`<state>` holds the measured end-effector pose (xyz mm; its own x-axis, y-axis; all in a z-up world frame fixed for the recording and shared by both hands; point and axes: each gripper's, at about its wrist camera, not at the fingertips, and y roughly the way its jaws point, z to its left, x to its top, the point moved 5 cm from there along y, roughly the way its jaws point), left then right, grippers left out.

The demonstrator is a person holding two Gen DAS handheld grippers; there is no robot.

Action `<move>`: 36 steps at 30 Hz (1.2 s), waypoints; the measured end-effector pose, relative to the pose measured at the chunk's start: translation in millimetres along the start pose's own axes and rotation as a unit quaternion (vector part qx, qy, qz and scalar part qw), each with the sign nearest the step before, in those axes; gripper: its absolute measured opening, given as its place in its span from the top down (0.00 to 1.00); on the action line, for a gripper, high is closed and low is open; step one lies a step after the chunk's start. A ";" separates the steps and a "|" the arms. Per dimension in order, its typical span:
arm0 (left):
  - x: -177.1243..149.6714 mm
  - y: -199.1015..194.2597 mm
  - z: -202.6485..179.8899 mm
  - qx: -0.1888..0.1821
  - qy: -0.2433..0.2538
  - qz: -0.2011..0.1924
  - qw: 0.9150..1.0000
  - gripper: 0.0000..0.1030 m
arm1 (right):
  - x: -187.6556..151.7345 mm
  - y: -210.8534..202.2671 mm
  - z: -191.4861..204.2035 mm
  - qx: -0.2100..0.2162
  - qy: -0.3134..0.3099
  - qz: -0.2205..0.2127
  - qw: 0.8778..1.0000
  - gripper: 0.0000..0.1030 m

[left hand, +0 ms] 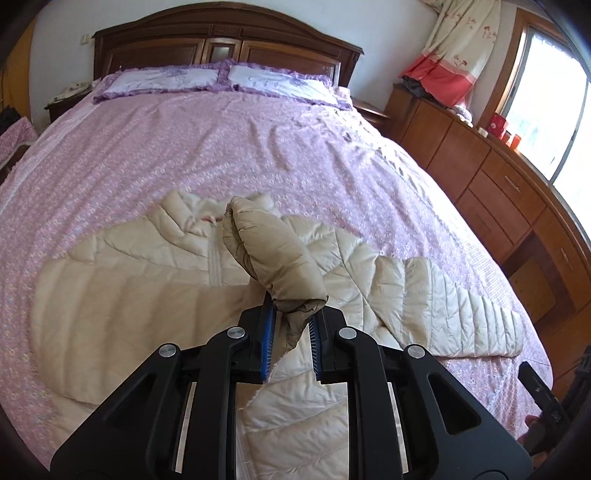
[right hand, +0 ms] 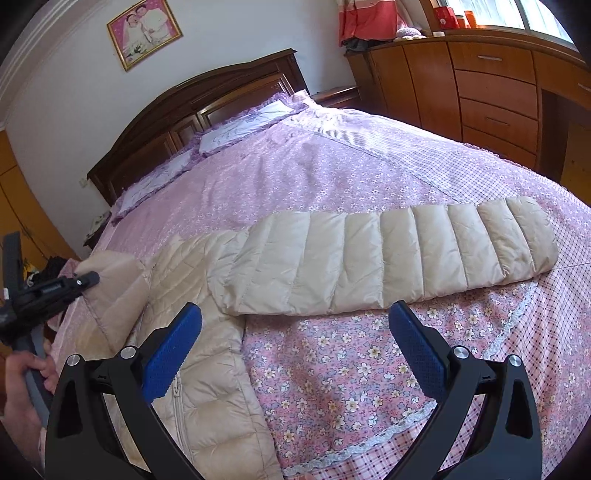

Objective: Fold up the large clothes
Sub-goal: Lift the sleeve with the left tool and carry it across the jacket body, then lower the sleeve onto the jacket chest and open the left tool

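A cream quilted down jacket (left hand: 147,280) lies front up on the pink bed, collar toward the headboard. My left gripper (left hand: 291,332) is shut on the cuff of one sleeve (left hand: 273,254) and holds it lifted over the jacket's chest. The other sleeve (left hand: 461,310) lies stretched out flat to the right; it also shows in the right wrist view (right hand: 388,258). My right gripper (right hand: 295,336) is open and empty, hovering above the bedspread just below that flat sleeve, beside the jacket body (right hand: 207,398). The left gripper (right hand: 55,291) shows at the left edge there, holding the sleeve.
The bed has a pink floral bedspread (left hand: 221,147), two purple-frilled pillows (left hand: 166,79) and a dark wooden headboard (left hand: 221,40). Wooden cabinets and drawers (left hand: 491,177) run along the right side under a window. A framed photo (right hand: 144,31) hangs on the wall.
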<state>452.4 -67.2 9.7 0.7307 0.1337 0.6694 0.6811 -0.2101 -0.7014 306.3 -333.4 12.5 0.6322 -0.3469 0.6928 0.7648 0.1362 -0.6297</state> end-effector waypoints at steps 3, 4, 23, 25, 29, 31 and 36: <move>-8.1 17.3 -14.5 -0.015 0.001 0.011 1.000 0.84 | -0.2 1.9 -3.8 -0.001 0.005 0.003 1.000 0.05; -12.1 21.8 -21.6 -0.017 0.011 0.011 1.000 0.84 | -0.3 2.1 -5.0 -0.003 0.004 0.004 1.000 0.05; -75.4 52.6 -89.8 -0.064 0.125 0.067 0.988 0.42 | 0.0 15.3 -27.6 -0.016 0.020 0.027 0.999 0.05; -77.3 50.3 -95.4 -0.071 0.132 0.064 0.987 0.36 | -0.2 15.3 -25.7 -0.016 0.016 0.026 0.999 0.05; -76.8 44.4 -105.5 -0.077 0.140 0.057 0.985 0.29 | -0.3 14.0 -25.0 -0.015 0.015 0.024 0.999 0.05; -76.5 43.1 -111.0 -0.081 0.149 0.057 0.984 0.25 | -0.2 14.8 -26.4 -0.011 0.022 0.025 0.999 0.05; -82.0 41.1 -116.0 -0.079 0.148 0.056 0.984 0.25 | -1.3 15.7 -29.2 -0.008 0.027 0.028 0.999 0.05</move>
<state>415.1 -199.2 -45.6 0.7389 -0.1821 0.6487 0.5645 -0.3582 -0.7436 313.9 -357.8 -8.5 0.6657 -0.3888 0.6369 0.7265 0.1426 -0.6722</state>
